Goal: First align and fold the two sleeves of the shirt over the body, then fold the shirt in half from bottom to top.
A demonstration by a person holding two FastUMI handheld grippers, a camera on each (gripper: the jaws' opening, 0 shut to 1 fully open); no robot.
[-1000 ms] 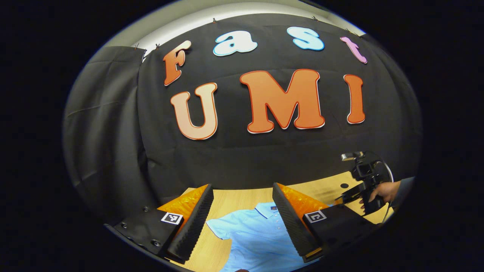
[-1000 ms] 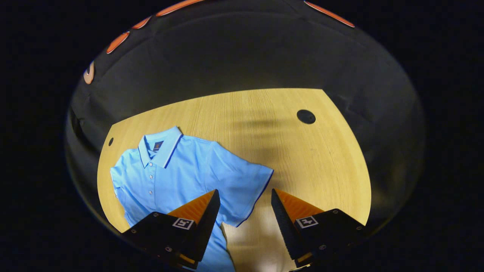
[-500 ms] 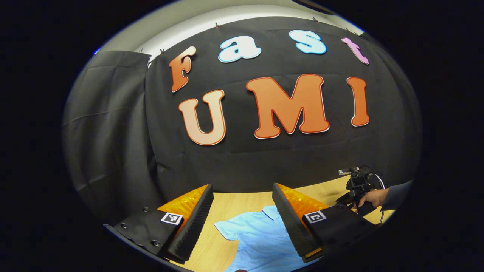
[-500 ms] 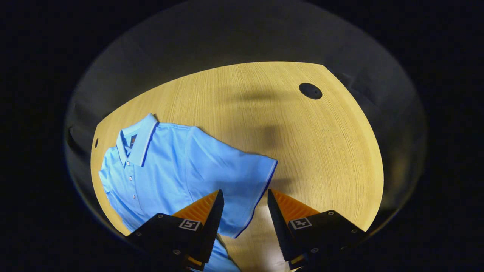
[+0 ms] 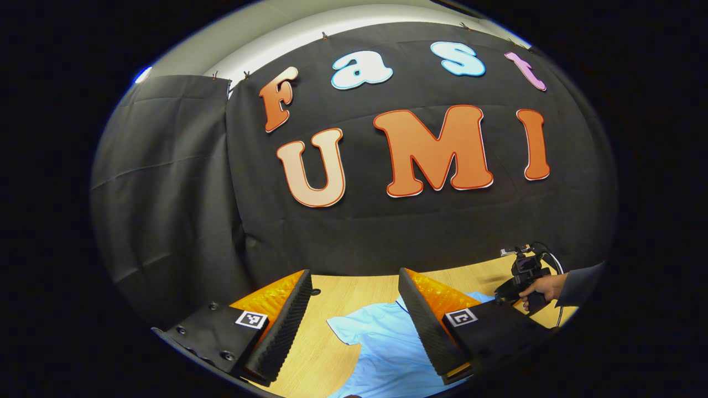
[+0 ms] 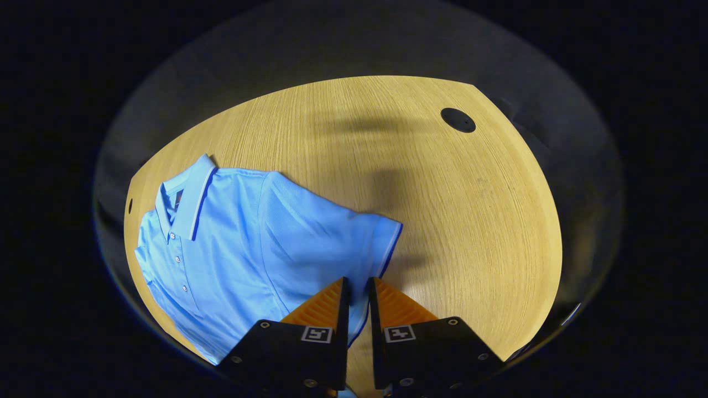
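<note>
A light blue polo shirt (image 6: 232, 243) lies face up on the wooden table (image 6: 453, 221), collar (image 6: 193, 193) toward the far left. Its right-hand sleeve (image 6: 359, 237) spreads outward, and my right gripper (image 6: 355, 284) is shut on that sleeve's dark-trimmed hem near its lower corner. In the left gripper view, my left gripper (image 5: 354, 272) hangs open well above the table, with the shirt (image 5: 381, 342) and its other sleeve (image 5: 345, 329) below and between the fingers, untouched. The right gripper (image 5: 522, 273) and the hand (image 5: 545, 284) holding it appear at the far right there.
A round black hole (image 6: 458, 119) sits in the table's far right corner and a smaller one (image 6: 129, 205) at the left edge. Bare wood (image 6: 387, 143) extends beyond and right of the shirt. The black cloth wall (image 5: 387, 232) rises behind the table.
My right gripper has dropped onto the sleeve hem and its fingers have gone from wide open to shut on it. The left gripper has drifted a little and stays open.
</note>
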